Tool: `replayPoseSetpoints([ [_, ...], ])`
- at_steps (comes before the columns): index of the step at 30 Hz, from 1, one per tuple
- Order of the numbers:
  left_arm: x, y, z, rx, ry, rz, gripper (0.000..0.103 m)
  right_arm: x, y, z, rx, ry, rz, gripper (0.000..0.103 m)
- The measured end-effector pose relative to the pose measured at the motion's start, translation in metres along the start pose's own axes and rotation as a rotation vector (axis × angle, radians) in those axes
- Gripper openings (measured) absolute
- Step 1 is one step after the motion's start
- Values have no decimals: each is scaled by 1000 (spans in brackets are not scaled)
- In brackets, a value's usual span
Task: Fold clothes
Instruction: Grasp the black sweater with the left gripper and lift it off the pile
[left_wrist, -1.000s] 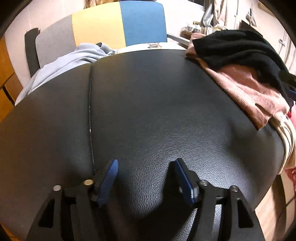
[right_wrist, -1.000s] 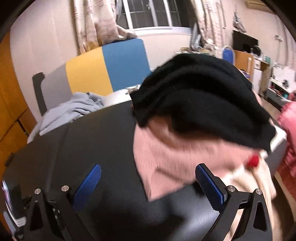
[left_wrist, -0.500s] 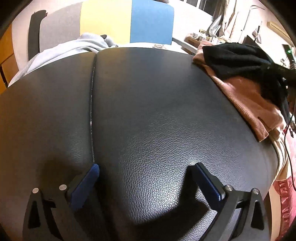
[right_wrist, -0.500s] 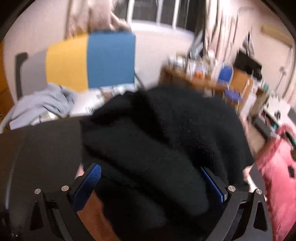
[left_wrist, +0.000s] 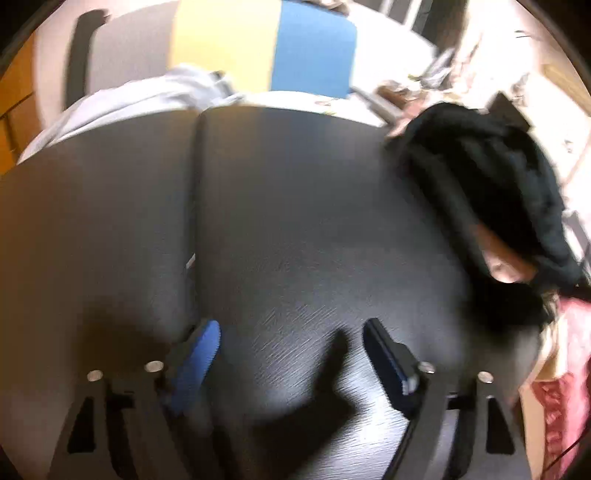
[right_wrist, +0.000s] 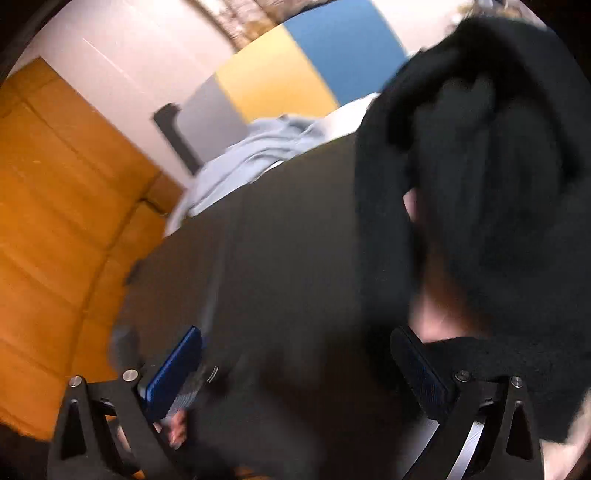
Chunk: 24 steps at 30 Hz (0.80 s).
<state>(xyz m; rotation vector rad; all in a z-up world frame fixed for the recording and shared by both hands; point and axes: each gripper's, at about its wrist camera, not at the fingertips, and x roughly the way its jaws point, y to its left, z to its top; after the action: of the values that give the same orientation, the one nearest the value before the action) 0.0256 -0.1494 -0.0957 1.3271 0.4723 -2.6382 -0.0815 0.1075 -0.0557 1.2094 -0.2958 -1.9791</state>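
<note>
Garments number three: black sweater (left_wrist: 491, 177), pink knit (left_wrist: 506, 264), grey hoodie (right_wrist: 255, 147).

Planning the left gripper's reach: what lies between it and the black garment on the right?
Only bare black leather surface lies between the open left gripper and the black garment, as the left wrist view shows.

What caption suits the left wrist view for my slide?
Open left gripper above bare black leather surface, with a black garment heaped at its right edge.
</note>
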Motion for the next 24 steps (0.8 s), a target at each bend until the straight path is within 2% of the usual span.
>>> replayPoseSetpoints([
  [3,-15,-24,26,90,-48,-90,79,-6,5,-40,-1,-6,-57,103],
  [6,-22,-68,58,241,-115,-74,79,-4,1,-65,2,0,-165,103],
  [10,-34,-138,95,515,-230,-83,79,-4,-15,-84,-4,19,-265,103],
  [11,-34,-160,103,607,-273,-64,80,-3,-17,-88,-12,24,-283,103],
  [14,-29,-211,118,851,-389,11,80,-4,-18,-92,-23,27,-296,103],
  [16,-16,-244,130,966,-430,18,80,-6,-17,-95,-38,25,-301,103],
  [20,10,-288,149,1113,-467,32,80,-3,-15,-92,-39,8,-282,103],
  [24,43,-322,170,1202,-457,38,80,-2,-23,-85,-9,-24,-229,103],
])
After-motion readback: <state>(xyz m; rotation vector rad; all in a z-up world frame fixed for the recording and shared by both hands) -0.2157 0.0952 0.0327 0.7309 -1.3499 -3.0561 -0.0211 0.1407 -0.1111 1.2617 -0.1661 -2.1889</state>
